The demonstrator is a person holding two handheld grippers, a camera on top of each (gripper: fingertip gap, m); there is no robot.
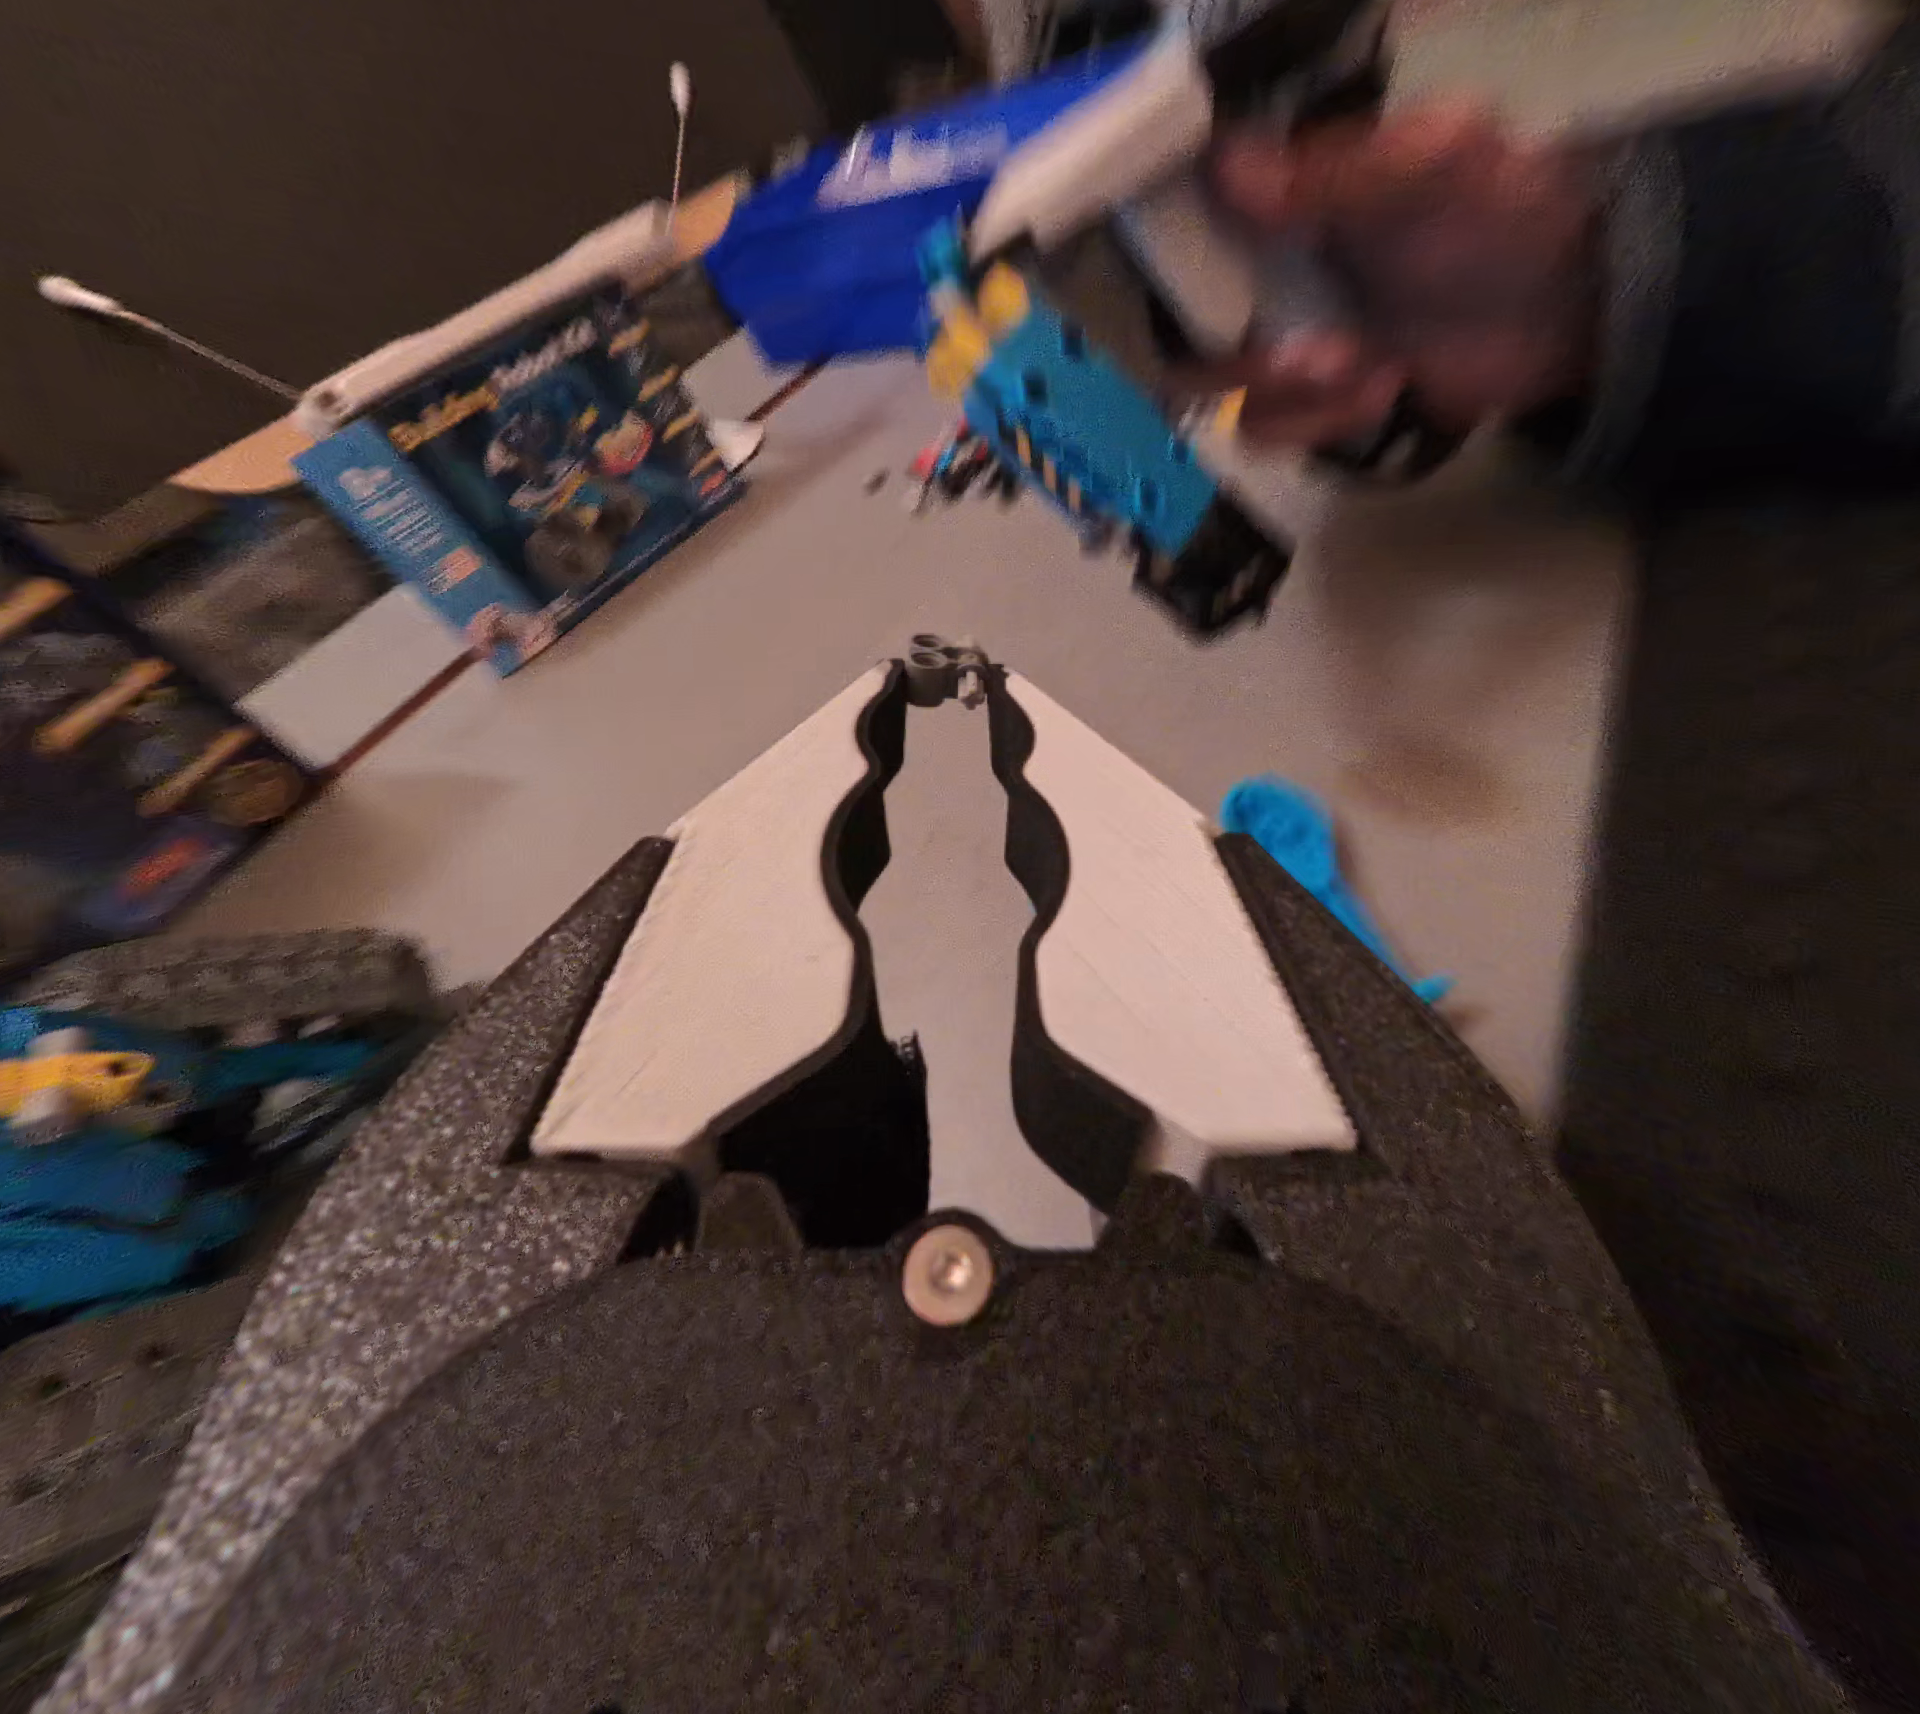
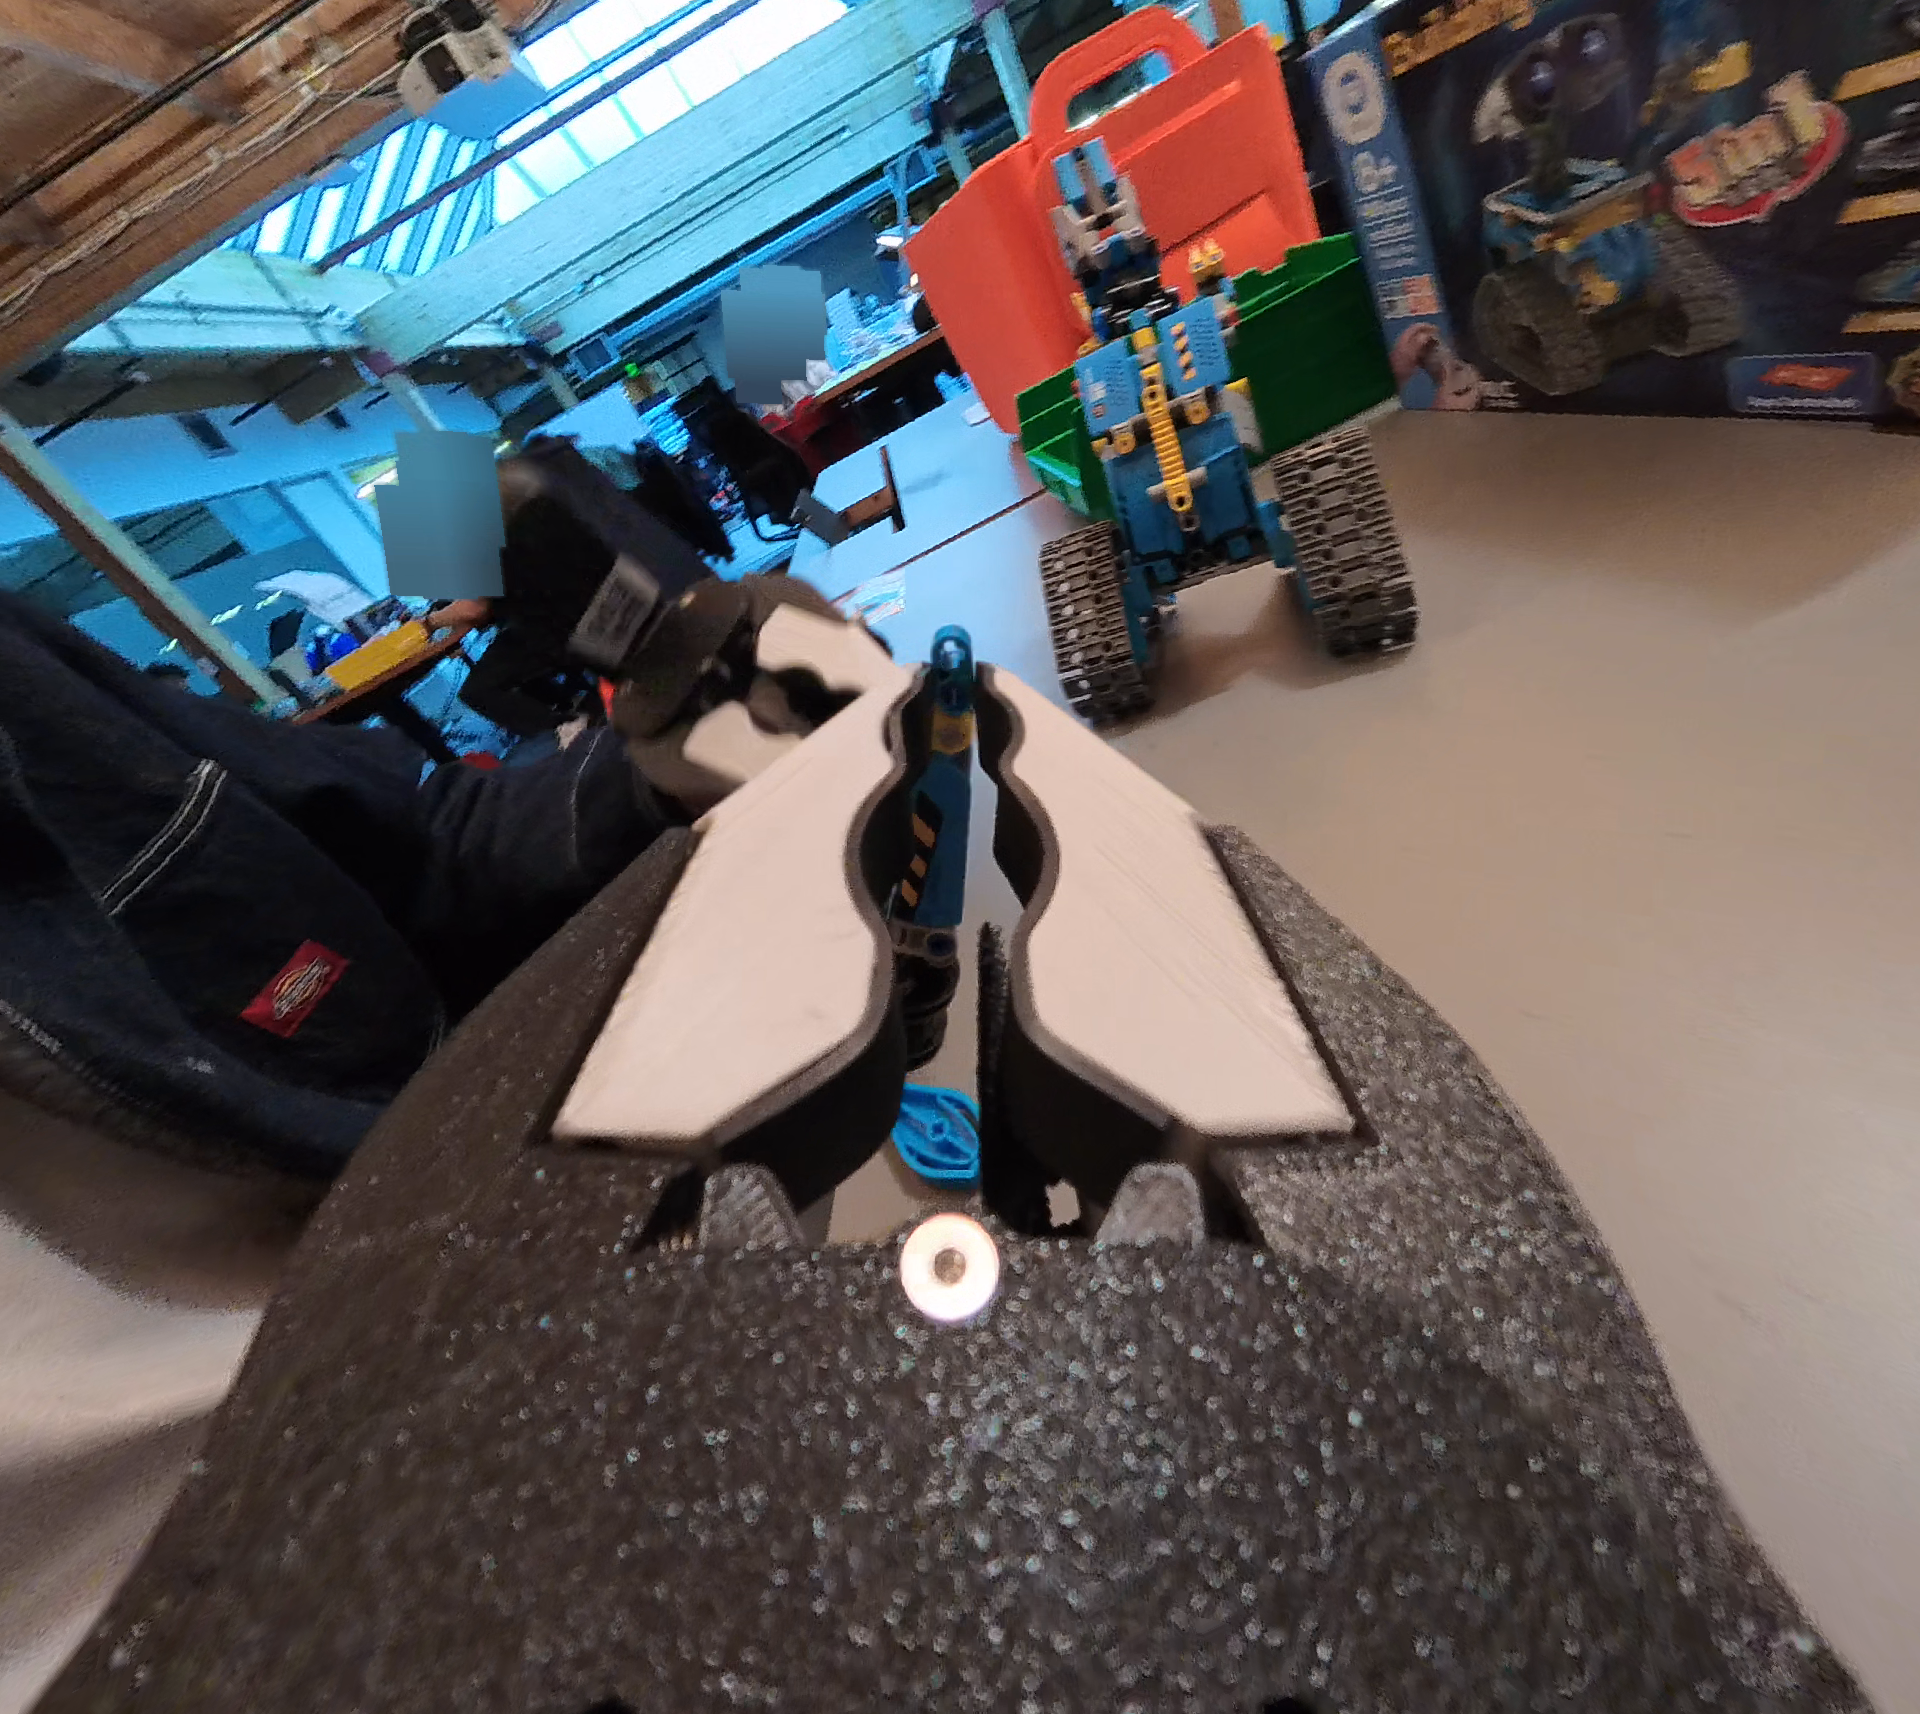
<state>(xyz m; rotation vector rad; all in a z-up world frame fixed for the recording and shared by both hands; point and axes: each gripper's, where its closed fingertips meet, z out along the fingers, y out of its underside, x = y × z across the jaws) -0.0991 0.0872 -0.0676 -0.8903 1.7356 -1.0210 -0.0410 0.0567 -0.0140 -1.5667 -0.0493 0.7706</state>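
Observation:
My left gripper is shut on a small grey connector piece pinched at its fingertips, above the grey table. My right gripper is shut on a long blue block assembly with yellow and black parts, which runs lengthwise between the fingers. In the left wrist view this assembly shows blurred at the upper right, under a person's hand. In the right wrist view the left gripper's white fingers show just left of my right gripper's tips.
A blue tracked robot model stands on the table ahead, before a green bin and an orange bin. Kit boxes line the edge. Loose blue parts lie on the table. A dark sleeve is at left. Across from one pair of fingers to the other is roughly 9 cm.

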